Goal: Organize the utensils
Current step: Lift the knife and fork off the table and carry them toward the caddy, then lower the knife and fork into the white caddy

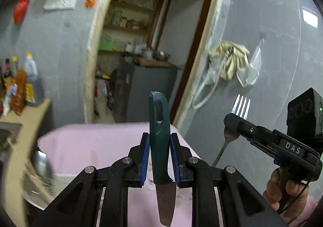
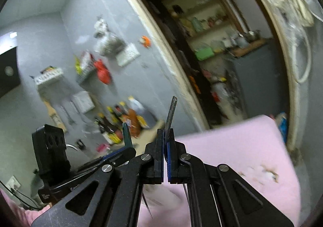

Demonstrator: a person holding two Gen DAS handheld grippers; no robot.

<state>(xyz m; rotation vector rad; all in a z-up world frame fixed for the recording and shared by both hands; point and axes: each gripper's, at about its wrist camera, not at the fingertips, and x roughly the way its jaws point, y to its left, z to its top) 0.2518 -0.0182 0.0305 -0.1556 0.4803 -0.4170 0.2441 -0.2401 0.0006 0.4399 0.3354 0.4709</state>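
Note:
My left gripper (image 1: 159, 154) is shut on a knife (image 1: 159, 142) with a dark green handle. The handle points up and away, and the steel blade hangs down toward the camera. My right gripper (image 2: 166, 142) is shut on a metal fork (image 2: 171, 113), seen edge-on with its tines up. In the left wrist view the right gripper (image 1: 235, 124) is at the right, holding the fork (image 1: 241, 105) with tines up. In the right wrist view the left gripper (image 2: 123, 152) is at the lower left with the green knife handle (image 2: 126, 134) sticking up. Both are held above a pink table (image 1: 97, 142).
A counter (image 1: 26, 117) with sauce bottles (image 1: 22, 89) and a steel bowl (image 1: 40, 168) stands at the left. An open doorway (image 1: 145, 49) to a pantry with shelves is straight ahead. Gloves and bags (image 1: 232, 61) hang on the grey wall at the right.

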